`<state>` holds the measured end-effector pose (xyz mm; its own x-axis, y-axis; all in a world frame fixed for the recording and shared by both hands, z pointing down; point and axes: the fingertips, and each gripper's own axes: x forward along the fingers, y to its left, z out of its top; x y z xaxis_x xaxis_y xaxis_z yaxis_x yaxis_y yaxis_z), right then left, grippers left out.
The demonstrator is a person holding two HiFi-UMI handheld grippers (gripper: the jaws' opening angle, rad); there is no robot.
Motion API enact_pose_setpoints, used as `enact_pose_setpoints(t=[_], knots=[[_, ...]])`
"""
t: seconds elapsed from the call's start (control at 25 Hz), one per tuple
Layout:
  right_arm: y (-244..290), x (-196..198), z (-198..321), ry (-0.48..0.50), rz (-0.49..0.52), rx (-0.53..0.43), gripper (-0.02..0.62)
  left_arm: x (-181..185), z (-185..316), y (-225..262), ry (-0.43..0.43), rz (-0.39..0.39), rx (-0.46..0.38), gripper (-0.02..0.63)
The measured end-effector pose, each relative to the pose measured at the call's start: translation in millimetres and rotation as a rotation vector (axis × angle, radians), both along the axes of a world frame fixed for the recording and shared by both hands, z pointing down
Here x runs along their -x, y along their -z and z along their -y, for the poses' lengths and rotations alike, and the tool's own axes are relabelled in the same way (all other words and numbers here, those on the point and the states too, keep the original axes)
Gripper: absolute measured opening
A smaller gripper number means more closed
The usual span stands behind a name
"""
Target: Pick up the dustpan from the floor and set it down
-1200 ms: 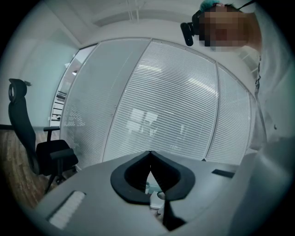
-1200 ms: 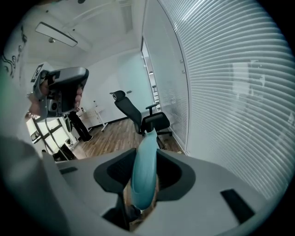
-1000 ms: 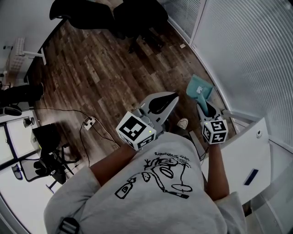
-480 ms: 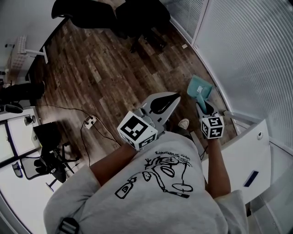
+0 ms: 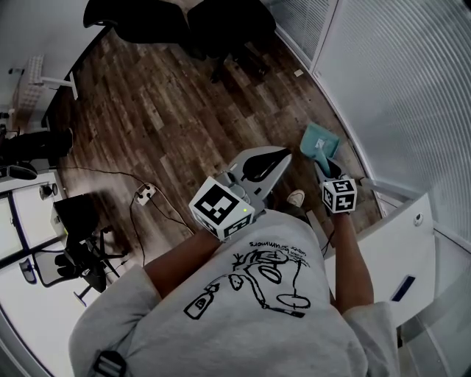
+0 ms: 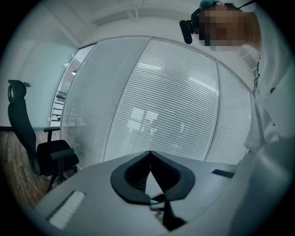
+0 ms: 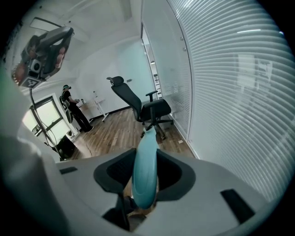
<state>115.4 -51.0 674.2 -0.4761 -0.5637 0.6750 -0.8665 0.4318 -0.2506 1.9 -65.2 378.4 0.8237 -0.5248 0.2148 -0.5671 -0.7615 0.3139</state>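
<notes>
The teal dustpan (image 5: 321, 141) hangs low over the wood floor beside the glass wall. Whether it touches the floor I cannot tell. My right gripper (image 5: 324, 165) is shut on its handle. In the right gripper view the teal handle (image 7: 144, 175) runs up between the two black pads of that gripper (image 7: 145, 156), and the pan points away toward the floor. My left gripper (image 5: 280, 155) is held out level in front of the person's chest, away from the dustpan. In the left gripper view its jaws (image 6: 150, 153) meet at the tips with nothing between them.
Black office chairs (image 5: 184, 22) stand at the far end of the floor. A power strip with cables (image 5: 143, 196) lies at the left. The blind-covered glass wall (image 5: 397, 88) runs along the right, with a white cabinet (image 5: 401, 243) near it. A person (image 7: 76, 110) stands far off.
My right gripper has sunk toward the floor with the dustpan in it, and both look smaller and further off in the head view. The left gripper has stayed where it was.
</notes>
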Motion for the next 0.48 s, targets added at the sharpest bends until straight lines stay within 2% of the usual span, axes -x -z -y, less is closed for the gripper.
enact_pose_setpoints(t=[0.48], knots=[[-42, -7, 11, -0.038, 0.007, 0.083, 0.118, 3, 4, -5, 0.001, 0.012, 0.008, 0.002]])
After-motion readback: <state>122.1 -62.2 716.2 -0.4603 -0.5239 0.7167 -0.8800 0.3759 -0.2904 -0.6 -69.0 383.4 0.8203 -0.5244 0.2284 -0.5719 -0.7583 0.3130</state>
